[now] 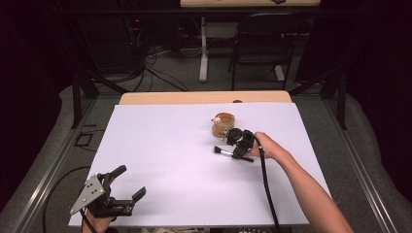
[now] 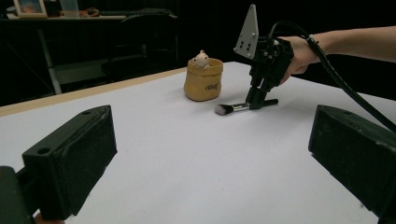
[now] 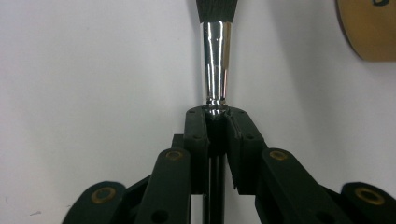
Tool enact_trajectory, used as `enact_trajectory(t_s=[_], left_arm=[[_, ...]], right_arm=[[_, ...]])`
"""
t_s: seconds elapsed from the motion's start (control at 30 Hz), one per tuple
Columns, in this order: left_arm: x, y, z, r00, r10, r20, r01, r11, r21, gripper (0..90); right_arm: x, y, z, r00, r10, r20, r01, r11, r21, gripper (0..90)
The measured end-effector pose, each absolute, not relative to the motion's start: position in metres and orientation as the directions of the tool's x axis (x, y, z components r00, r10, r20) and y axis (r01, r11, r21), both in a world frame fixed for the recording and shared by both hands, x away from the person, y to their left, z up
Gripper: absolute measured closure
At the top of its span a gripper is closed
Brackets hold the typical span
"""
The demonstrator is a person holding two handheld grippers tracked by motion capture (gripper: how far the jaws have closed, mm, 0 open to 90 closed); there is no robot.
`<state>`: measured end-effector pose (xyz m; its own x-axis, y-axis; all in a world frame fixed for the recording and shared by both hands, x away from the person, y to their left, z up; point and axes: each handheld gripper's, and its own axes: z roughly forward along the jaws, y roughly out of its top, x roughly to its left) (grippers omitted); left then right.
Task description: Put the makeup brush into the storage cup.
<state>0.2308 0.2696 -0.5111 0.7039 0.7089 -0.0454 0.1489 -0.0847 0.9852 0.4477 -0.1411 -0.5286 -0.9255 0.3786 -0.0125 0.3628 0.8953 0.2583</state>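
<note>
Now: right gripper (image 1: 235, 147) is clamped on the brush (image 1: 224, 152), jaws pinching the black handle just behind the chrome ferrule, as the right gripper view shows close up. The brush (image 3: 215, 65) lies flat on the white table (image 1: 170, 160), bristles pointing left in the high view, handle end to the right under the gripper. The gripper stands over it pointing down, held by a hand (image 1: 265, 145) reaching in from the near right.

Brush position: right of table centre, just near of the pouch (image 1: 224, 124). The pouch is tan, upright, with a small pale figure poking out of its top; it sits close to the brush but apart from it.

Left gripper (image 1: 131, 184) rests at the near left corner of the table, jaws spread wide with nothing between them. In the left gripper view its two black jaws frame the pouch (image 2: 203, 79), the brush (image 2: 232, 108) and the right gripper (image 2: 258, 100) farther off.
</note>
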Motion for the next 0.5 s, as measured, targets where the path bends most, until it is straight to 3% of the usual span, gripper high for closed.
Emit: enact_trajectory(t_s=[0.5], left_arm=[[0.232,0.269,-0.511,0.706,0.707,-0.045,0.151,-0.087,0.985,0.9]], right_arm=[[0.436,-0.158,-0.521,-0.904,0.427,0.019,0.397,0.823,0.407,79.5]])
